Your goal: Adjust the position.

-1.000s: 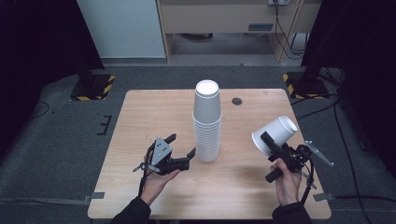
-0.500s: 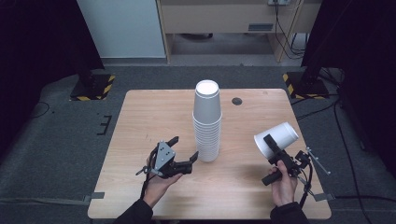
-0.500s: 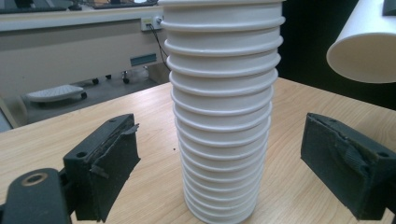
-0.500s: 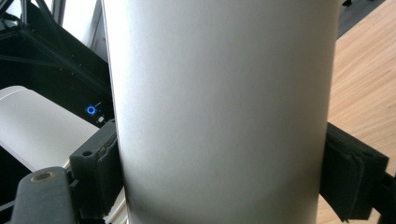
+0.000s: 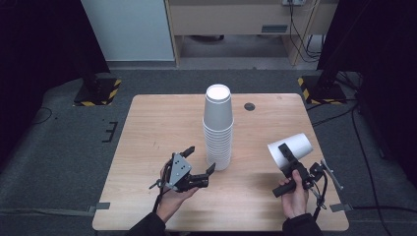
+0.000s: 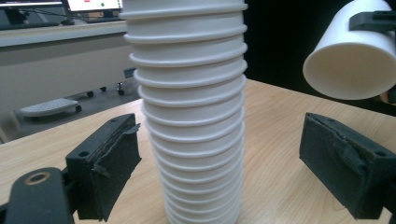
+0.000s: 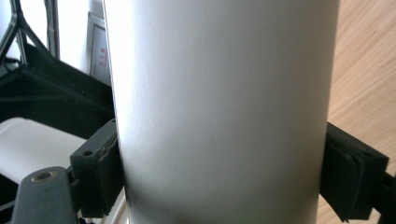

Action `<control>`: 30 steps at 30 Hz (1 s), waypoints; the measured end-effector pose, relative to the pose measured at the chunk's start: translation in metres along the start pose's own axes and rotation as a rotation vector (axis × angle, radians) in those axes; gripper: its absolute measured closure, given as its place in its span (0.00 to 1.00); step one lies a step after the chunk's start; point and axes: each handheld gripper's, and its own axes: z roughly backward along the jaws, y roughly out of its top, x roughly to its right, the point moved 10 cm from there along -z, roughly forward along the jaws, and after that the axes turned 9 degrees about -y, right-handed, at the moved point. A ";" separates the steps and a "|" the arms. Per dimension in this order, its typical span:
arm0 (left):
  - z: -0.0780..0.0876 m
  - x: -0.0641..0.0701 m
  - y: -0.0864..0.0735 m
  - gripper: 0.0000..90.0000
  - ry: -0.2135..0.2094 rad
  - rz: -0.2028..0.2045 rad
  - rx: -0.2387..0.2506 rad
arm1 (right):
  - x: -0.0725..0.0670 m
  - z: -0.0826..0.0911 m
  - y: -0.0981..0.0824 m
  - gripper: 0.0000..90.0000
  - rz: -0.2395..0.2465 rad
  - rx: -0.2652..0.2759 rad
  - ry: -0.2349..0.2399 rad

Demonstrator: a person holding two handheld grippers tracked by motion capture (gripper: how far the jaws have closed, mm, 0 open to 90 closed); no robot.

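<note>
A tall stack of upturned white cups (image 5: 218, 129) stands mid-table. My left gripper (image 5: 200, 159) is open just left of the stack's base. In the left gripper view the stack (image 6: 191, 116) rises between the two spread pads (image 6: 109, 163) without touching them, and my left gripper (image 6: 229, 158) holds nothing. Over the table's right side, my right gripper (image 5: 287, 153) is shut on a single white cup (image 5: 290, 147), which is tilted on its side. That cup (image 7: 224, 112) sits squeezed between the right gripper's (image 7: 224, 172) pads. Its open mouth (image 6: 350, 60) faces the left gripper.
A small dark round disc (image 5: 250, 106) lies on the wooden table (image 5: 157, 123) behind the stack. Yellow-and-black striped stand bases (image 5: 98, 93) (image 5: 319, 86) sit on the floor past the far corners. A cabinet stands further back.
The right gripper has drawn slightly toward the near edge with the tilted cup. The left gripper has edged a little right toward the stack's base.
</note>
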 end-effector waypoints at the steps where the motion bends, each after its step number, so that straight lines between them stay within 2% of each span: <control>1: 0.000 0.000 0.000 0.13 0.000 0.000 0.000 | 0.001 0.000 0.001 0.17 -0.006 0.006 0.002; 9: -0.013 0.019 -0.002 0.14 -0.041 -0.011 -0.001 | 0.002 0.002 0.007 0.17 -0.049 0.039 0.004; 11: -0.014 0.023 -0.001 0.14 -0.054 -0.022 0.001 | 0.003 0.002 0.006 0.17 -0.064 0.037 0.005; 15: -0.018 0.030 -0.002 0.15 -0.075 -0.018 0.002 | 0.003 0.002 0.005 0.17 -0.089 0.030 0.006; 23: -0.027 0.046 0.000 0.17 -0.118 -0.011 0.001 | 0.002 0.002 0.003 0.17 -0.091 0.021 0.017; 26: -0.032 0.051 0.001 0.18 -0.127 -0.031 -0.002 | 0.002 0.001 0.002 0.17 -0.091 0.016 0.012; 30: -0.036 0.055 0.003 0.19 -0.136 -0.037 0.003 | 0.002 0.002 0.002 0.17 -0.097 0.014 0.016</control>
